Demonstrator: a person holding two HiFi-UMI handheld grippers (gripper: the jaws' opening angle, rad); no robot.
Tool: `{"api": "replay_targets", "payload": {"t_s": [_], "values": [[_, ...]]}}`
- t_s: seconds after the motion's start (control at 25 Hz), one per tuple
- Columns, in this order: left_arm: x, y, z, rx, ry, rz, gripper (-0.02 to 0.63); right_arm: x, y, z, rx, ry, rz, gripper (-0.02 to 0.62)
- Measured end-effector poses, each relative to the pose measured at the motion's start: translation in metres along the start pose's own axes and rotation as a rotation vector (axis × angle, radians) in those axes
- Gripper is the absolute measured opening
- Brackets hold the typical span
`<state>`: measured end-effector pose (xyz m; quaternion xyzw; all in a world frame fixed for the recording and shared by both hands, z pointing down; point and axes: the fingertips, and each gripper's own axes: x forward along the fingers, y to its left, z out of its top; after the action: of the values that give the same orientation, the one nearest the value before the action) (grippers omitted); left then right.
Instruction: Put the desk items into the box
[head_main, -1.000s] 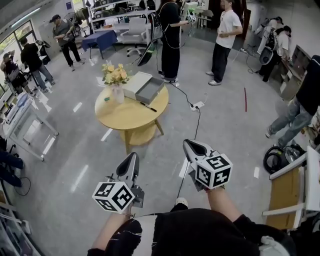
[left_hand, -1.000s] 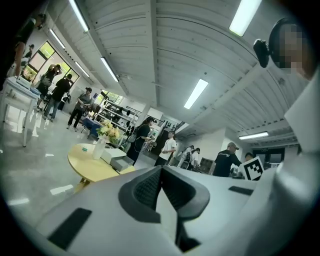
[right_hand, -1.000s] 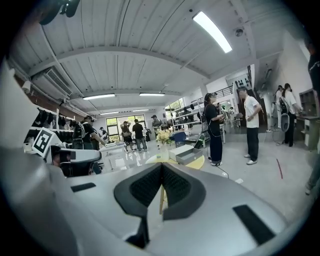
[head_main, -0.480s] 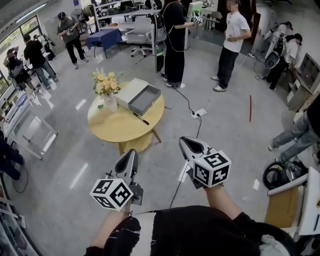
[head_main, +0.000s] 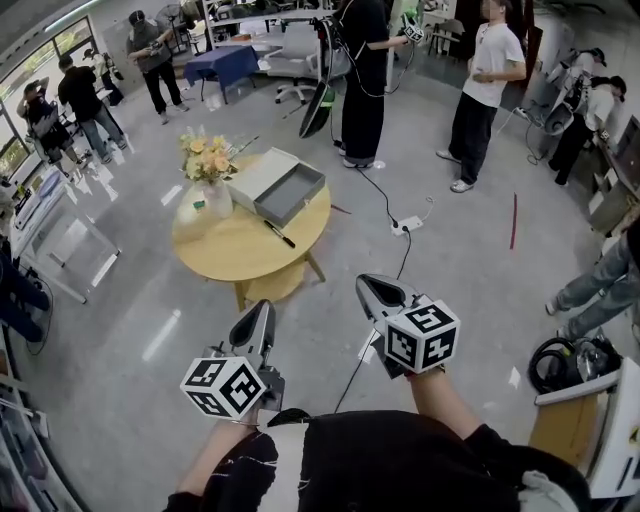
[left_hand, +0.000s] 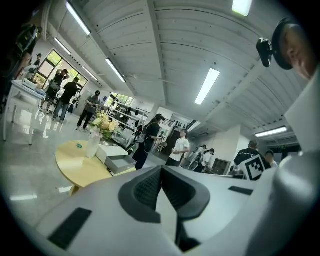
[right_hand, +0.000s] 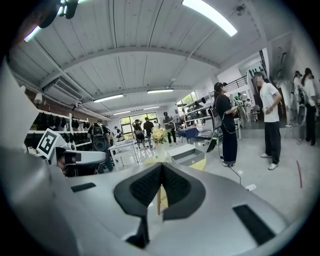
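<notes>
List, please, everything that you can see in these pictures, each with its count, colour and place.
round table: one, yellow wood, on the grey floor ahead
open box: one, grey, at the table's far edge
flower vase: one, white with yellow flowers, on the table, left of the box
pen: one, black, on the table, in front of the box
small item: one, green, beside the vase, too small to name
power strip: one, white, on the floor, right of the table
bystanders: several, standing around the room
left gripper: one, grey, shut, empty
right gripper: one, grey, shut, empty
</notes>
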<state>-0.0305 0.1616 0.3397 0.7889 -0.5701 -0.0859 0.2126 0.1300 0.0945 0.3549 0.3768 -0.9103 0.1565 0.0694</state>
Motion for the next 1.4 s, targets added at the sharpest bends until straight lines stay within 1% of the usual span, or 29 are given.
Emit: {"api": "replay_targets", "payload": {"t_s": [0.24, 0.4, 0.6, 0.8, 0.96, 1.4], "values": [[-0.007, 0.014, -0.024, -0.037, 0.054, 0.050, 0.009, 0.011, 0.000, -0.028, 0.038, 0.060, 0.027, 0.005], [-0.005, 0.027, -0.030, -0.056, 0.079, 0.078, 0.009, 0.023, 0.001, -0.040, 0.052, 0.093, 0.039, 0.005], [0.009, 0.042, -0.033, -0.068, 0.101, 0.065, 0.009, 0.041, -0.005, -0.045, 0.066, 0.115, 0.031, 0.005], [0.034, 0.059, -0.020, -0.074, 0.094, 0.041, 0.009, 0.066, -0.009, -0.040, 0.064, 0.125, 0.020, 0.005], [0.058, 0.075, -0.006, -0.067, 0.108, 0.016, 0.009, 0.090, -0.018, -0.029, 0.091, 0.110, 0.000, 0.005], [0.101, 0.142, 0.043, -0.063, 0.123, -0.006, 0.009, 0.174, -0.019, -0.004, 0.134, 0.100, -0.025, 0.005]]}}
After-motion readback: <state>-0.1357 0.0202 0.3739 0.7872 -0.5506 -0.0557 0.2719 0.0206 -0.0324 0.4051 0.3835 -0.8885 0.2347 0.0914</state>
